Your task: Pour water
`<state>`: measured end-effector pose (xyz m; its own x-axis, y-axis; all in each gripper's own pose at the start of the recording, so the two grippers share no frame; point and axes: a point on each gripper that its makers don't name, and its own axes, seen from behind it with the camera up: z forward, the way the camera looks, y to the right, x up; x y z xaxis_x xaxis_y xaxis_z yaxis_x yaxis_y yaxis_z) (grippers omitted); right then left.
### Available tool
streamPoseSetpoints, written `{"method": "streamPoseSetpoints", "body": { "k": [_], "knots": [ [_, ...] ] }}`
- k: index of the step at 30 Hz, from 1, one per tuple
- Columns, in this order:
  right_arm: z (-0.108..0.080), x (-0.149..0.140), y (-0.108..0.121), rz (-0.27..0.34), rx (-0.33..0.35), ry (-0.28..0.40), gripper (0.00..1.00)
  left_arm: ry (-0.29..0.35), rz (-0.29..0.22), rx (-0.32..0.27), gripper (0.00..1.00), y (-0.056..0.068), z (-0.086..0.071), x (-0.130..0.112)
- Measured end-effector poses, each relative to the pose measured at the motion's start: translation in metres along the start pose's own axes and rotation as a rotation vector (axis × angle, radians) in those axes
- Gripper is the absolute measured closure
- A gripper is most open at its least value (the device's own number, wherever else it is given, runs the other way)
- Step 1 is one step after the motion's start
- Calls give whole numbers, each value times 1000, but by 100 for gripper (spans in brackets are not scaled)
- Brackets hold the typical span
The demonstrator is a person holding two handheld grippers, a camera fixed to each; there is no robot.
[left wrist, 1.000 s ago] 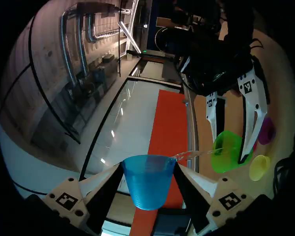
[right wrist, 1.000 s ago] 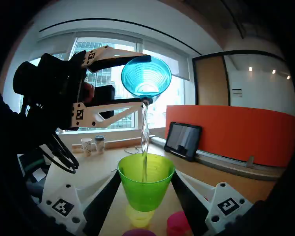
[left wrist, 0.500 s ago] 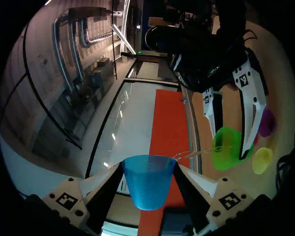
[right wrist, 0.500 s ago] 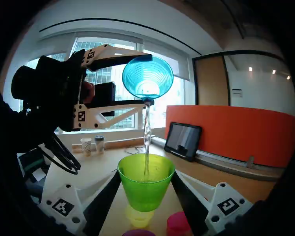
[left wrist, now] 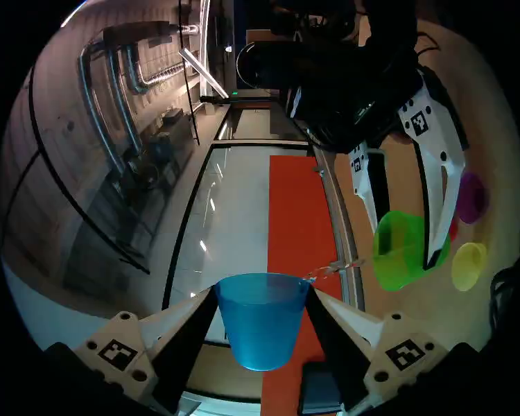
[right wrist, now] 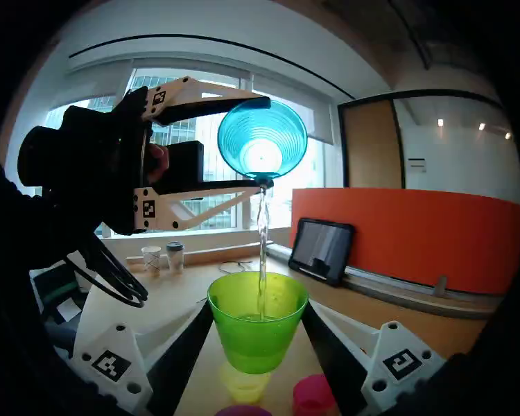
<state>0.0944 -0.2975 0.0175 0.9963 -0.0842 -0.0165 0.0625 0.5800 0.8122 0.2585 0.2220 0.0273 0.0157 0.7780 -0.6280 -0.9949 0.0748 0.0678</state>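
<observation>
blue cup [right wrist: 262, 148] slightly further right, thin stream [right wrist: 262, 236] into perhaps half-full green cup [right wrist: 258, 333]

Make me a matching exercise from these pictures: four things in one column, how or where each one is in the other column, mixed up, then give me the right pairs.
Things:
1. blue cup
2. green cup
3. yellow cup
4. tablet

States:
A. propped up in front of the orange partition
B. tipped on its side, water streaming out
C. held upright in the right gripper, catching the stream
D. on the wooden table, not gripped

Pairs: 1-B, 2-C, 3-D, 4-A
</observation>
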Motion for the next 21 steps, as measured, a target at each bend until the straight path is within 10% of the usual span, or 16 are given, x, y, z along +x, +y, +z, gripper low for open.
{"method": "streamPoseSetpoints", "body": {
  "k": [21],
  "knots": [
    [-3, 5, 5, 4, -8, 18, 10, 18, 142, 3, 11, -3, 0, 17]
  ]
}}
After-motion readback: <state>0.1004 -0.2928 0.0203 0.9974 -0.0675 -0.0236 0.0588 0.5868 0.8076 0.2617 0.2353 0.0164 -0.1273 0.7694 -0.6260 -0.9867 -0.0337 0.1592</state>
